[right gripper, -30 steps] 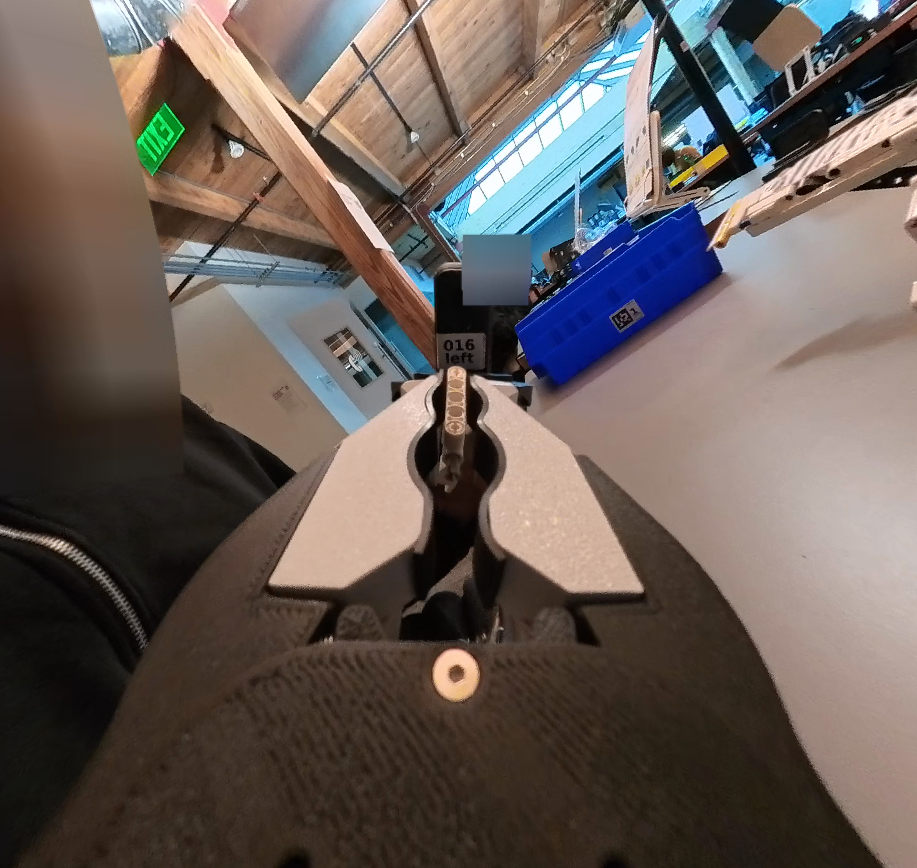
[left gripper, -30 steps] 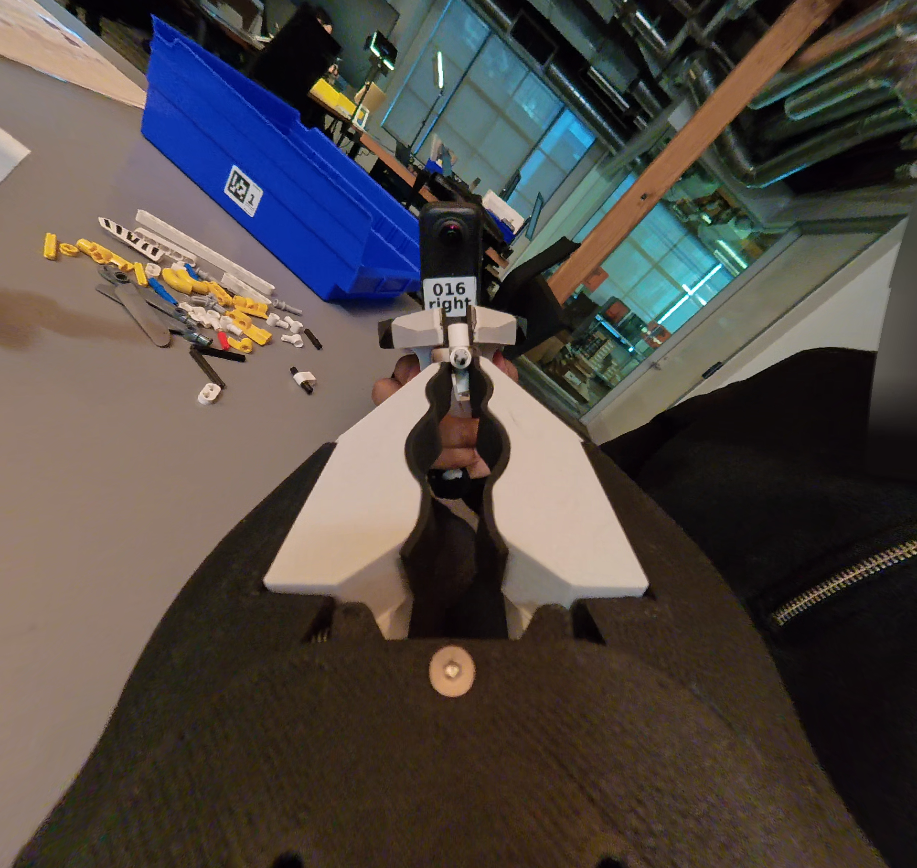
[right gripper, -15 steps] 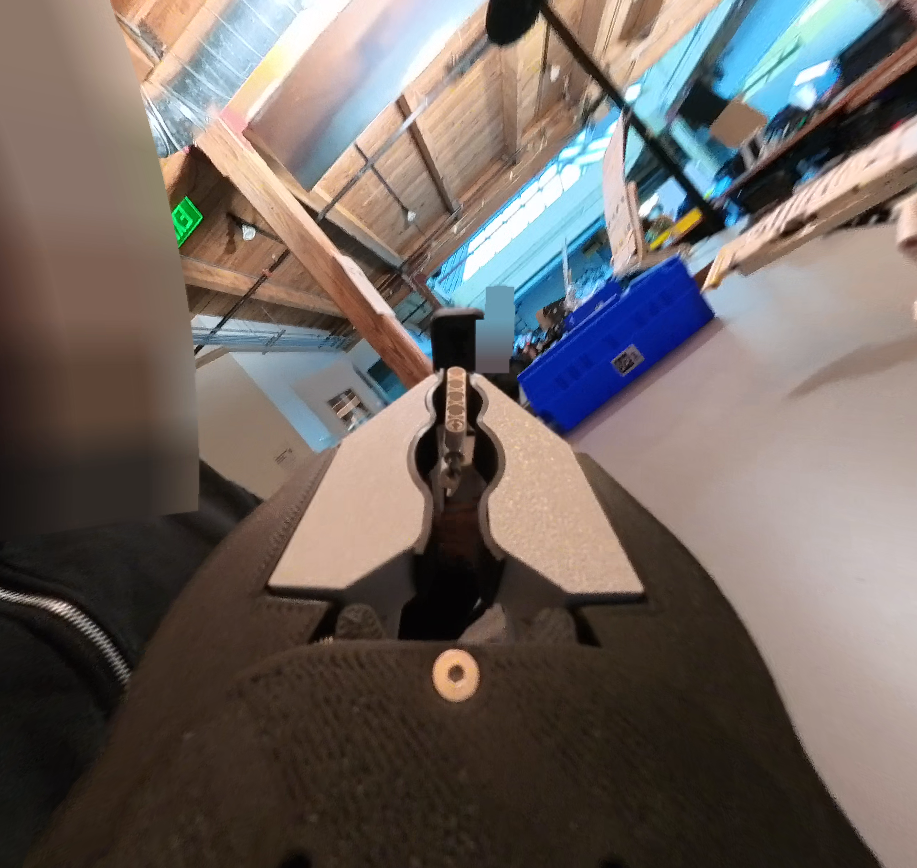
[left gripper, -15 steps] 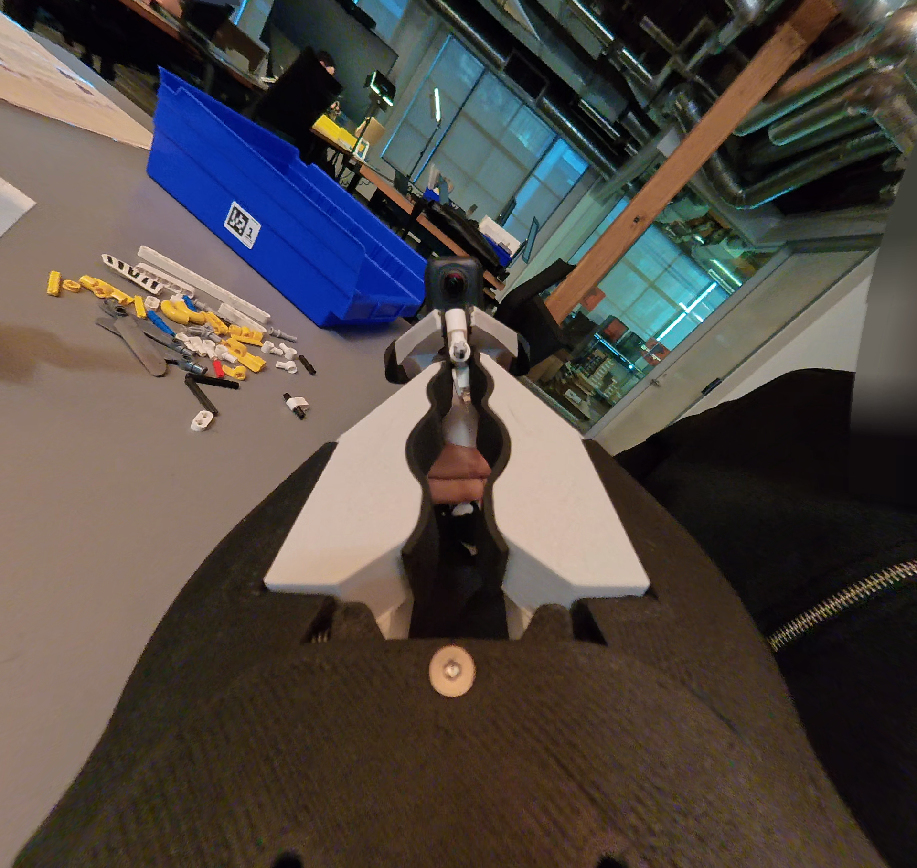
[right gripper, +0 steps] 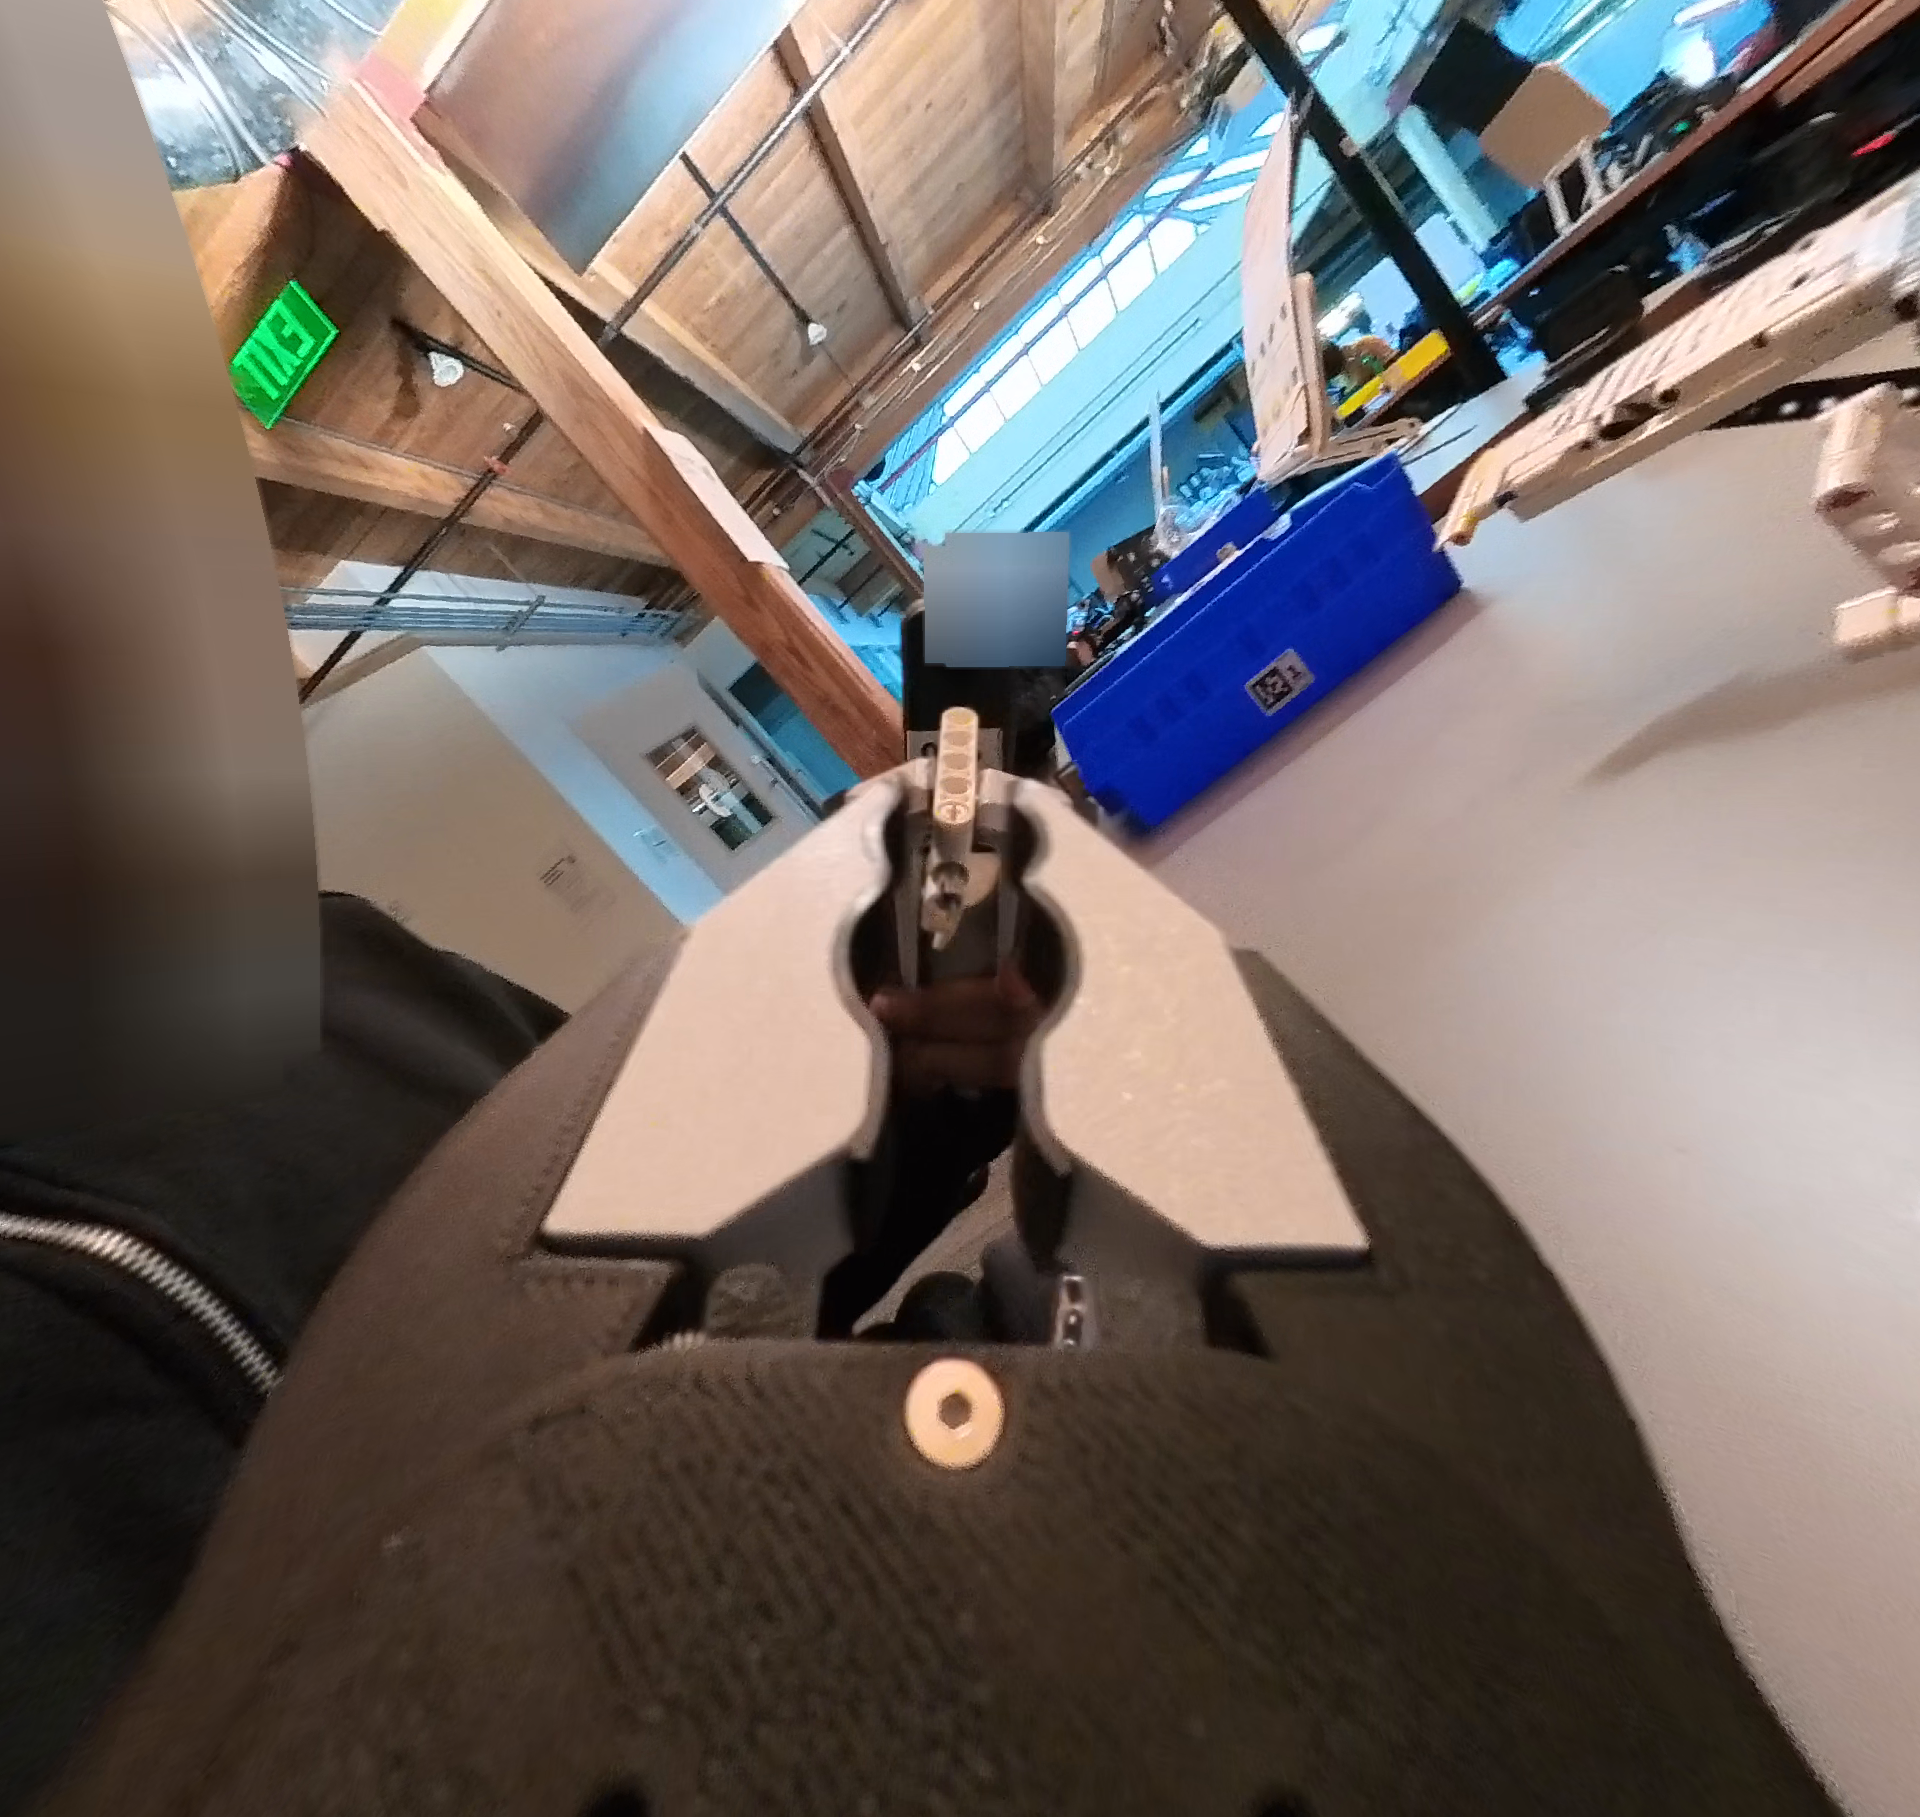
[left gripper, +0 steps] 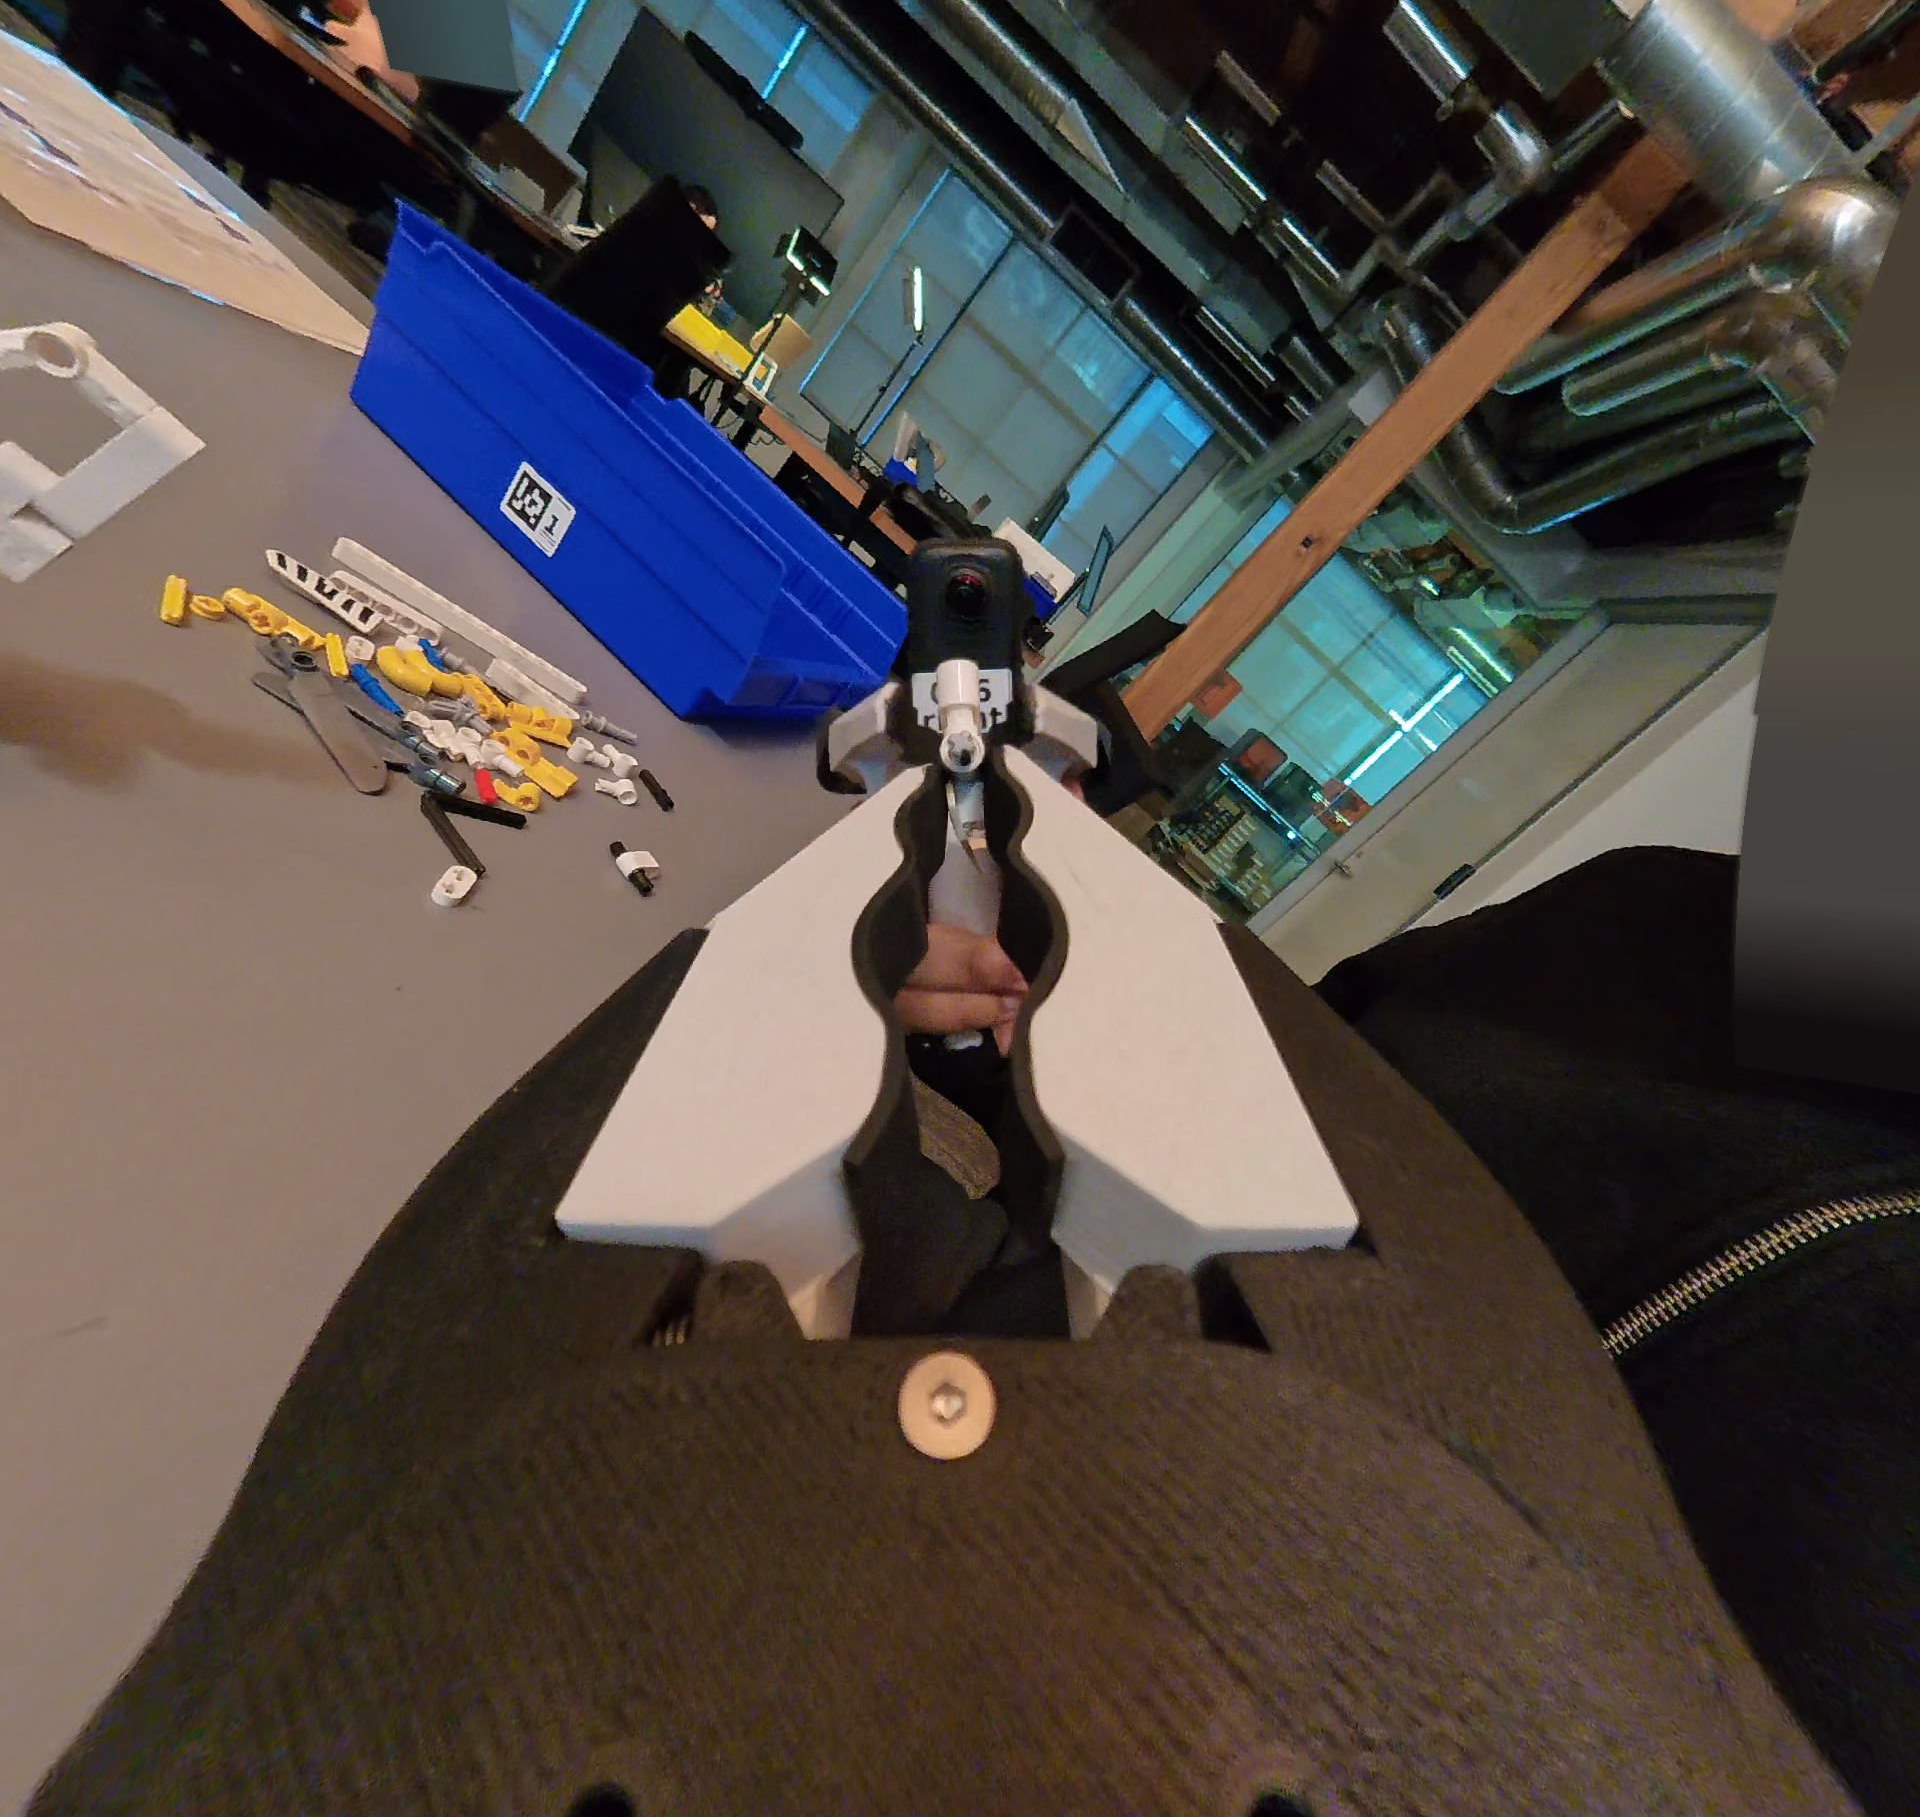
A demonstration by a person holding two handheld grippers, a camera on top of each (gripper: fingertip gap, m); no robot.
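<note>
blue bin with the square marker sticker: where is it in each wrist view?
Left wrist view: the blue bin lies upper left of centre on the grey table, behind the scattered small parts.
Right wrist view: the bin sits right of centre, at the table's far edge.
Shared landmark: the slanting wooden beam.

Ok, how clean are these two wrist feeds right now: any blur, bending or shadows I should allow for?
Left wrist view: sharp; loose small building parts and blue bin read clearly, with a soft shadow on the grey table at the left edge. Right wrist view: softer, motion-smeared toward the edges; beige holed beam stays legible. Both bend straight beams, fisheye style.
</note>
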